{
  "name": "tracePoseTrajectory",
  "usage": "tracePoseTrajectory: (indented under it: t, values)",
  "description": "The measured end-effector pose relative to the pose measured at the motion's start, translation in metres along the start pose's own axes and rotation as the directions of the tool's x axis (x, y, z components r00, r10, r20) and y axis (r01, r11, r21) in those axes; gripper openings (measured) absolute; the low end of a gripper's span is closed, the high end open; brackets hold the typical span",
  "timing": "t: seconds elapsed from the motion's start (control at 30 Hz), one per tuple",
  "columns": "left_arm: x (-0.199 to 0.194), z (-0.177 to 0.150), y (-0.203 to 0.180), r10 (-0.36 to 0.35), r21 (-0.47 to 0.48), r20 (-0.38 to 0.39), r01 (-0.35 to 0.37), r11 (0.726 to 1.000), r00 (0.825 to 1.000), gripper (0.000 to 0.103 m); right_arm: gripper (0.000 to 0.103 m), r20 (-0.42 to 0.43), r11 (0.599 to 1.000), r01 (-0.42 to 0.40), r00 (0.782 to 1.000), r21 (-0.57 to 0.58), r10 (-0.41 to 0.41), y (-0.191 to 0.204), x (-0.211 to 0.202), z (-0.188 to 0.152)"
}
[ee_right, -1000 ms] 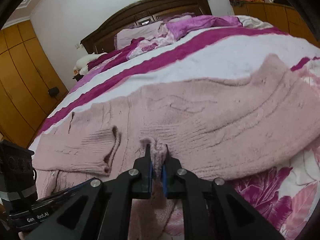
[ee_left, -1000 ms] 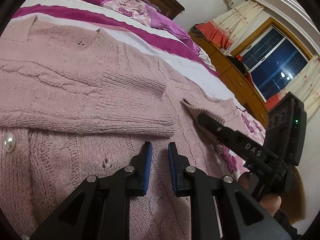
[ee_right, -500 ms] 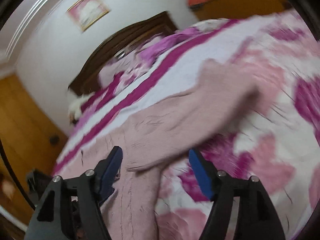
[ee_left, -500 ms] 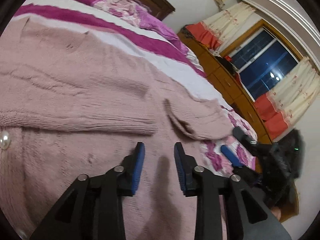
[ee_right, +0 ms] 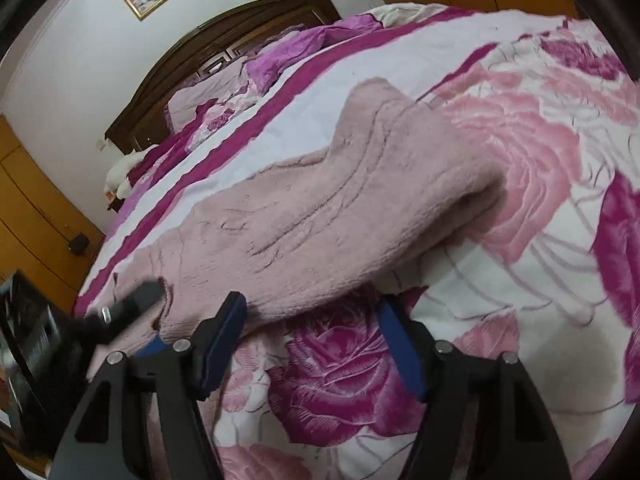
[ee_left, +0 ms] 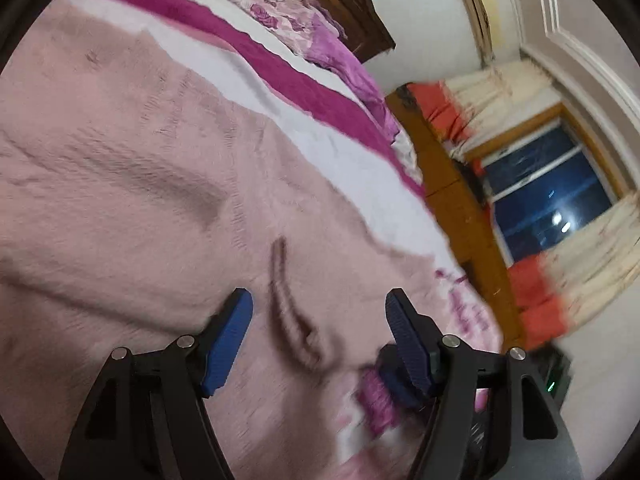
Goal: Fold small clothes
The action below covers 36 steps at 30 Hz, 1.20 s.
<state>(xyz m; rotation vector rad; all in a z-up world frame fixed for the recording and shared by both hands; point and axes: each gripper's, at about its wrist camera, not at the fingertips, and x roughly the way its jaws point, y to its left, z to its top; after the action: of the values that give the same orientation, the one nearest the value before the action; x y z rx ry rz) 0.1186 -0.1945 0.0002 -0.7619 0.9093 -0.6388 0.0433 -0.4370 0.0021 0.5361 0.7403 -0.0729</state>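
A pale pink knitted cardigan (ee_left: pixel 132 184) lies spread on the bed, its sleeves folded across the body. My left gripper (ee_left: pixel 318 322) is open and empty, low over the cardigan, with a sleeve cuff (ee_left: pixel 290 304) between its blue pads. In the right wrist view the cardigan's folded sleeve (ee_right: pixel 340 208) lies across the floral blanket. My right gripper (ee_right: pixel 310 340) is open and empty just in front of the sleeve's near edge. The left gripper's finger (ee_right: pixel 132 304) shows at the left, over the cardigan.
The bed has a pink and magenta floral blanket (ee_right: pixel 520 208) with a white and magenta striped part (ee_left: pixel 304 92). A dark wooden headboard (ee_right: pixel 240 36) and pillows (ee_right: pixel 208 96) are at the far end. Wooden cabinets (ee_left: pixel 460 208) and a curtained window (ee_left: pixel 548 188) stand beside the bed.
My right gripper let go of the sleeve cuff, opened wide and drew back to the right. My left gripper opened wider and moved right along the cardigan toward the cuff.
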Motion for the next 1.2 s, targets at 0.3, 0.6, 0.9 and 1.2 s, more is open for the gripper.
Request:
tracePoseTrajectory:
  t: [0.3,0.6,0.9,1.2]
  values:
    - [0.035,0.017,0.002,-0.016,-0.083,-0.186,0.000,0.997,0.982,0.000,0.072,0.103,0.998,-0.006,0.995,0.059,0.000,-0.008,-0.024,0.011]
    - [-0.045,0.037,-0.069,0.084,0.233,-0.149,-0.047,0.971,0.985,0.000,0.073,0.350,0.988,-0.041,0.937,0.146,-0.013,-0.006,-0.082,0.024]
    - [-0.138,0.081,-0.057,0.308,0.453,0.033,-0.288,0.844,0.951,0.000,0.072,0.058,0.993,-0.102,0.994,0.063,0.098,0.014,-0.030,0.035]
    - [-0.232,0.119,0.044,0.423,0.315,0.106,-0.434,0.844,0.900,0.000,0.072,-0.001,0.986,-0.127,0.992,0.106,0.128,0.045,0.005,0.036]
